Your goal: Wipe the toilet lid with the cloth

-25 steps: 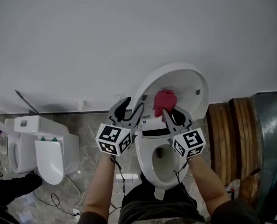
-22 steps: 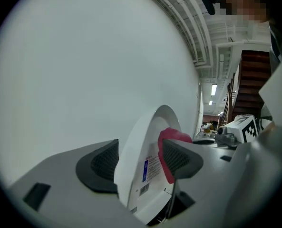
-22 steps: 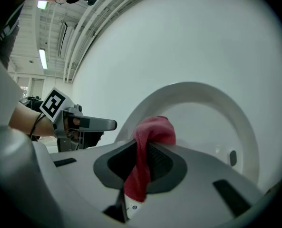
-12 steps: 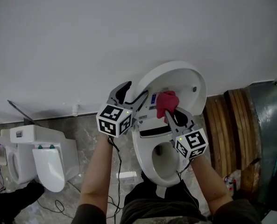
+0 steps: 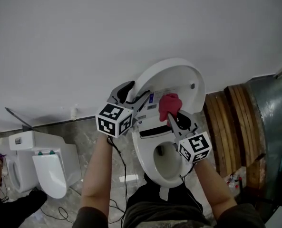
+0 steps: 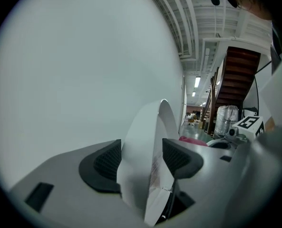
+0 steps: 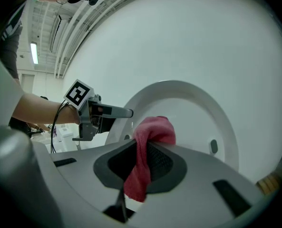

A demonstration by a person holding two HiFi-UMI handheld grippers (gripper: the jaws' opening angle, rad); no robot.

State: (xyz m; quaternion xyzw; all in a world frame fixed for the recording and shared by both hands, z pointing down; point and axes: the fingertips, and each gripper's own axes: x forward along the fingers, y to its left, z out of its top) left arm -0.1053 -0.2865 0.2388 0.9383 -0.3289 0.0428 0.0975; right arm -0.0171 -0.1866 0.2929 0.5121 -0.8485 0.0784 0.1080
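The white toilet lid stands raised against the grey wall. My left gripper straddles the lid's left edge. In the left gripper view the lid runs between the wide-set pads of that gripper, and I see no squeeze on it. My right gripper is shut on a red cloth and holds it against the lid's inner face, low and near the hinge. From the right gripper view the cloth hangs bunched between the pads, with the lid behind it and the left gripper at its left rim.
The open toilet bowl lies below both grippers. A second white toilet stands on the floor at the left, with cables near it. Curved wooden planks lean at the right. The wall is close behind the lid.
The left gripper has slid further onto the lid's left edge and its jaws have spread wider. The right gripper has shifted the cloth a little across the lid's lower inner face.
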